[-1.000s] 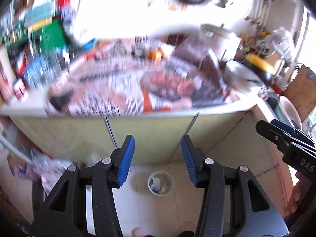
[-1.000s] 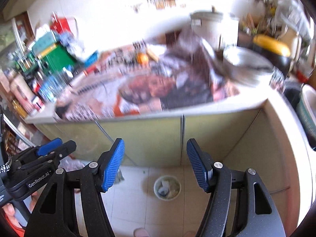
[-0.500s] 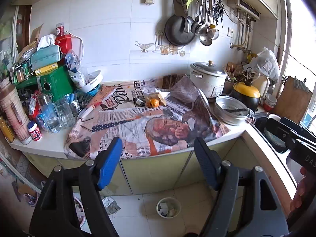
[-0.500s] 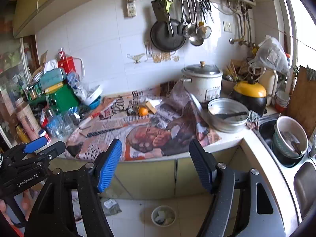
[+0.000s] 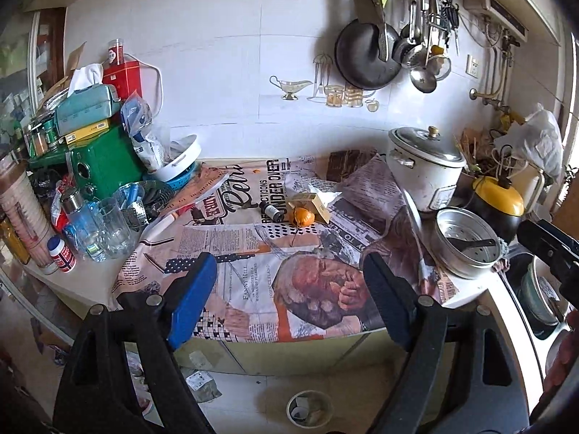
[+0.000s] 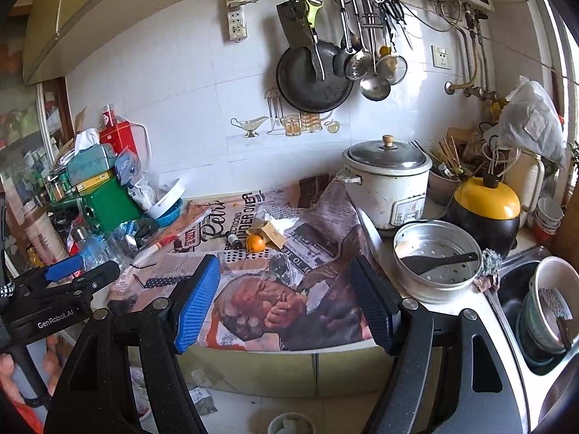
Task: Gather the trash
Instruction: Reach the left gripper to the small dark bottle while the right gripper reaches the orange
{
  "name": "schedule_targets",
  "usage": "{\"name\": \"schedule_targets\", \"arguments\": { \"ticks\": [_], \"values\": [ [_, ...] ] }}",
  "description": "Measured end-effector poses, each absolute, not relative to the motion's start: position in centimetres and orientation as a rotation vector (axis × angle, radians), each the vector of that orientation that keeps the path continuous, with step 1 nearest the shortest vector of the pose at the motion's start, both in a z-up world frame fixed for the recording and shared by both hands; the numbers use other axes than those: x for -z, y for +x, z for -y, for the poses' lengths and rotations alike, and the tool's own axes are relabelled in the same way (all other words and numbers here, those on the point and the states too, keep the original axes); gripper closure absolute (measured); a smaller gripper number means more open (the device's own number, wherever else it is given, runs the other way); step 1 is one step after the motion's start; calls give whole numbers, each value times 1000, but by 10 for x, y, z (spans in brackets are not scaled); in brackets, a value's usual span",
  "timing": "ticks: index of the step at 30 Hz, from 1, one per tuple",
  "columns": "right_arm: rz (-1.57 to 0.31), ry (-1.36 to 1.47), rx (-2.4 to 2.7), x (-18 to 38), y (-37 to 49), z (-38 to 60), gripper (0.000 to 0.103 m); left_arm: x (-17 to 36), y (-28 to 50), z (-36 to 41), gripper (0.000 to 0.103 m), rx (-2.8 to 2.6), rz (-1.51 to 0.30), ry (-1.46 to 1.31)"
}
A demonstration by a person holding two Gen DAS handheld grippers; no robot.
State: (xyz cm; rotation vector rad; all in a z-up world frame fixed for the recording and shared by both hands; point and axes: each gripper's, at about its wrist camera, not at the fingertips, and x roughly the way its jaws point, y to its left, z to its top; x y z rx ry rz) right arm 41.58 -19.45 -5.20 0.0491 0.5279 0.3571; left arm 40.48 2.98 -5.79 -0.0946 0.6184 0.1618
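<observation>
The trash you must collect lies straight ahead of your jaws, in the middle of the worktop: an orange peel [image 5: 303, 216], a small dark bottle [image 5: 269, 212] just beside it, a little cardboard box [image 5: 314, 204] touching the peel, and a crumpled paper [image 5: 318, 191] behind them. None of it is picked up yet, so I judge the task is only at its beginning; all pieces are left to do. Your left gripper [image 5: 289, 300] has its jaws wide apart and holds nothing. Your right gripper [image 6: 286, 302] is the same, spread and empty. Both hover in front of the worktop edge, well apart from the trash.

Below your jaws, on the floor, stands a small waste bin [image 5: 309, 408] with some scraps already inside; probably the pieces go there. The worktop is covered with a newspaper sheet [image 5: 253, 253]. To the right of your jaws are a rice cooker [image 5: 423, 170] and a metal steamer pot [image 5: 466, 246]; to the left, glasses and a green box [image 5: 105, 162]. Pans hang on the white tiled wall.
</observation>
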Motion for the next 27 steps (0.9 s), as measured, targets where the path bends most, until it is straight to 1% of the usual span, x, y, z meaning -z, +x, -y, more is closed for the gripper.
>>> {"name": "schedule_targets", "arguments": {
  "ticks": [7,12,19,27],
  "values": [
    [-607,22,-443,72,491,192,32,75,460,-28,20,-251,-655,-168],
    [-693,25,-500,93,529,177,32,88,489,-42,20,-301,-700,-174],
    [-805,52,-521,125,580,128,32,110,536,-95,20,-303,-743,-207],
    [-939,81,-457,173,644,55,32,140,610,-173,20,-235,-814,-209]
  ]
}}
